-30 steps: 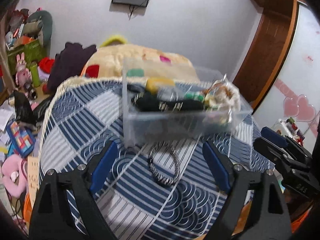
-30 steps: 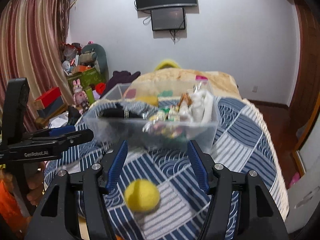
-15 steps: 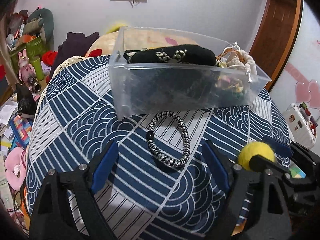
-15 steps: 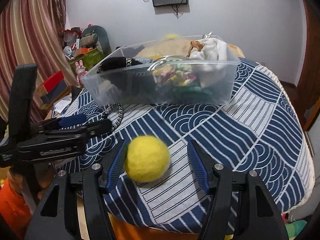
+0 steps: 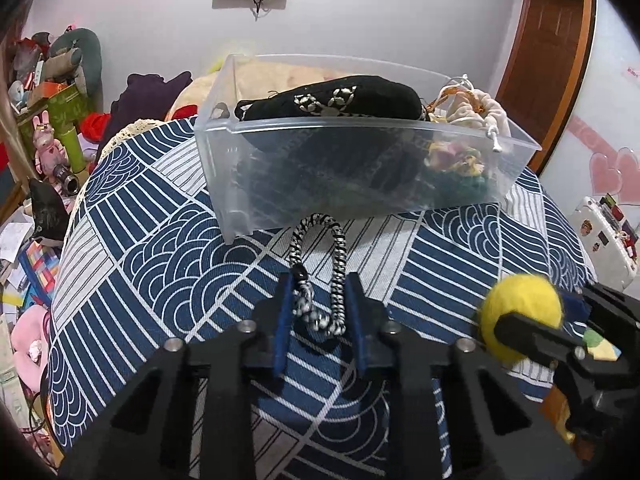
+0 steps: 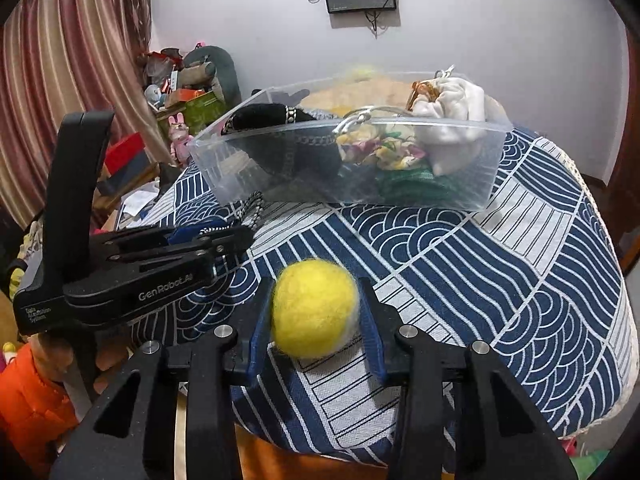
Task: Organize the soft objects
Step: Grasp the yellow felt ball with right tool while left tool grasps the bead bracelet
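Observation:
My left gripper (image 5: 319,286) is shut on the near end of a black-and-white braided loop (image 5: 338,248) lying on the blue patterned tablecloth (image 5: 168,264). My right gripper (image 6: 314,288) is shut on a yellow felt ball (image 6: 314,314), which also shows in the left wrist view (image 5: 522,314). A clear plastic bin (image 5: 360,172) stands just beyond the loop, holding a black embroidered pouch (image 5: 340,98), a cream drawstring bag (image 5: 476,110) and colourful fabric (image 6: 384,154). The left gripper shows in the right wrist view (image 6: 234,234) at the ball's left.
The round table's edge (image 6: 600,420) drops off close at the right and front. Toys, boxes and plush items (image 5: 52,120) crowd the floor at the left. A white suitcase (image 5: 604,240) stands at the right. A bed with a cream blanket (image 6: 360,94) lies behind the bin.
Both grippers have closed: the left one moved forward onto the braided loop's near end, and the right one closed on the yellow ball.

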The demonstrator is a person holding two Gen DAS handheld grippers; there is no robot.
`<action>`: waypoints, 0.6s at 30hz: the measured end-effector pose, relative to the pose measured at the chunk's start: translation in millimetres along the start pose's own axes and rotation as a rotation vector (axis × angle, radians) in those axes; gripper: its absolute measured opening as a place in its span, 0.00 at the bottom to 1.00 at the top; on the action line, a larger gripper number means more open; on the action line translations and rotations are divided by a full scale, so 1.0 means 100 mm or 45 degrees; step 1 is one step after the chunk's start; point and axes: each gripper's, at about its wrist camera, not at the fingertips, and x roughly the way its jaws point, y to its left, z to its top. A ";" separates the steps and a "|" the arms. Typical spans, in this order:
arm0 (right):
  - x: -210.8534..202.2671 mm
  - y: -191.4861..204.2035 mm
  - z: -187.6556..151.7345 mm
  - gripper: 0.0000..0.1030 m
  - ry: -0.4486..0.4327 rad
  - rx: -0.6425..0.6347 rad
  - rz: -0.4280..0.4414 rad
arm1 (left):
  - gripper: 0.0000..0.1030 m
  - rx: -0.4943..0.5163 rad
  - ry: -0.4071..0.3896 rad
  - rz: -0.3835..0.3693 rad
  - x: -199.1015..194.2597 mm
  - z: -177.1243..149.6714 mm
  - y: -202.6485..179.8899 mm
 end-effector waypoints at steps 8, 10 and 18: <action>-0.14 -0.08 0.09 0.36 -0.053 0.019 -0.026 | 0.13 0.029 -0.026 -0.058 -0.20 -0.03 -0.04; -0.17 -0.09 0.12 0.36 -0.068 0.021 -0.034 | 0.13 0.049 -0.050 -0.067 -0.29 -0.03 -0.09; -0.35 -0.13 0.36 0.35 -0.188 0.013 -0.071 | 0.13 0.118 -0.200 -0.063 -0.64 0.09 -0.22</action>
